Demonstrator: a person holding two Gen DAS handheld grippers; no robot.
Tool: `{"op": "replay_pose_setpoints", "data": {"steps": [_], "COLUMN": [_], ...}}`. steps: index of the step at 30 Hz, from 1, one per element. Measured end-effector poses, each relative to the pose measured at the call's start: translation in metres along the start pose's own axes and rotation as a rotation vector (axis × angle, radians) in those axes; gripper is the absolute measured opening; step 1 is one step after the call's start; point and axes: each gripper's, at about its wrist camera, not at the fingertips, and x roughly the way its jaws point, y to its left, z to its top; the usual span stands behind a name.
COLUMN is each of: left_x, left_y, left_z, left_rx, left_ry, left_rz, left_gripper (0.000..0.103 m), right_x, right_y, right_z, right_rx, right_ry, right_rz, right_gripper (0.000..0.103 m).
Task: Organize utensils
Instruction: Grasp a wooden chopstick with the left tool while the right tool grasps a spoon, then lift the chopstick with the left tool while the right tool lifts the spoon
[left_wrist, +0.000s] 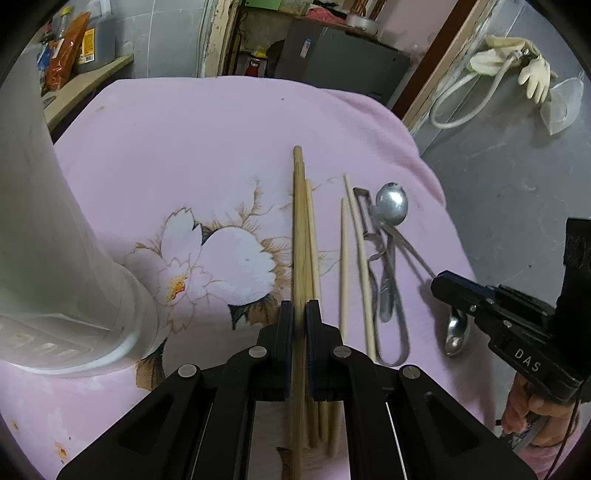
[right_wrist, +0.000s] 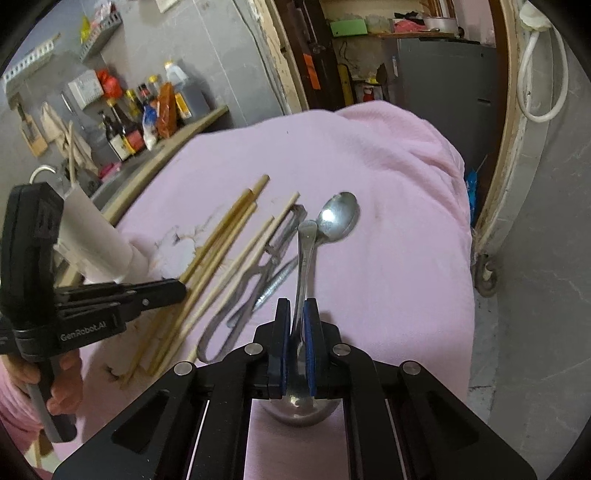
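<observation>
Chopsticks (left_wrist: 301, 258) lie in a bundle on the pink cloth (left_wrist: 184, 147) over the table, one of them clamped between the closed pads of the left hand-held gripper (left_wrist: 299, 317). Right hand-held gripper (right_wrist: 297, 317) is closed on a spoon's (right_wrist: 303, 258) handle, its bowl under the fingers. Beside it lie a second spoon (right_wrist: 340, 218), a peeler (right_wrist: 258, 273) and two pale chopsticks (left_wrist: 345, 266). White holder (left_wrist: 55, 258) stands left of the bundle
</observation>
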Motion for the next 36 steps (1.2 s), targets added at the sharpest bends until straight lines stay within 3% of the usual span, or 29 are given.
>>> {"op": "replay_pose_setpoints", "data": {"steps": [9, 15, 19, 26, 30, 36], "left_x": [0.002, -0.002, -0.012, -0.044, -0.064, -0.09], "left_y": [0.0, 0.001, 0.002, -0.01, -0.016, -0.023], "left_z": [0.004, -0.002, -0.013, -0.036, -0.043, -0.049], "left_rx": [0.005, -0.016, -0.008, 0.044, 0.062, 0.078], "left_ry": [0.035, 0.011, -0.023, -0.184, -0.31, -0.479], "left_rz": [0.007, -0.005, -0.018, -0.09, -0.093, -0.069], "left_gripper": [0.004, 0.004, 0.004, 0.004, 0.004, 0.004], "right_x": [0.027, 0.013, -0.004, -0.039, -0.062, -0.08], "right_y": [0.004, 0.012, 0.018, 0.038, 0.052, 0.072], "right_z": [0.014, 0.004, -0.013, -0.036, -0.051, -0.056], "right_rx": [-0.037, -0.076, -0.094, -0.114, -0.128, -0.148], "right_ry": [0.089, -0.001, -0.108, -0.304, -0.45, -0.583], "right_rz": [-0.059, -0.124, -0.14, -0.153, -0.189, -0.207], "right_gripper": [0.007, 0.003, 0.003, 0.003, 0.003, 0.003]}}
